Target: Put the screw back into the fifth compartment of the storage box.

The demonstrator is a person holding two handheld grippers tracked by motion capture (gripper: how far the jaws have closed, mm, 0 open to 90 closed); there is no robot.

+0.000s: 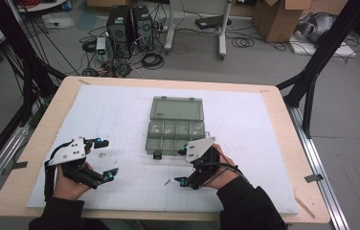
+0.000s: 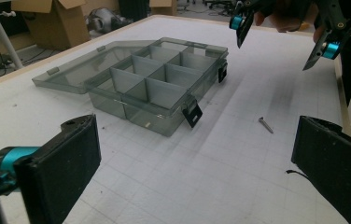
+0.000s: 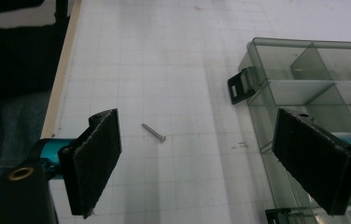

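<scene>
A smoky clear compartment box [image 1: 175, 130] lies open mid-mat, its lid [image 1: 176, 108] folded flat toward the far side and its several compartments looking empty. A small screw [image 1: 167, 182] lies on the white gridded mat, in front of the box. My left gripper [image 1: 107, 158] is open at the front left, aimed at the box [image 2: 157, 79] and the screw [image 2: 265, 124]. My right gripper [image 1: 180, 166] is open at the box's front right corner. In its own view the screw [image 3: 154, 132] lies just ahead between the jaws, with the box [image 3: 313, 88] to the right.
The white mat [image 1: 245, 120] covers a wooden table [image 1: 283, 115]. Black latches [image 2: 192, 113] stick out from the box's front wall. Black frame posts [image 1: 312, 72] flank the table. Computer towers [image 1: 130, 24], cables and cardboard boxes [image 1: 278, 17] are on the floor beyond.
</scene>
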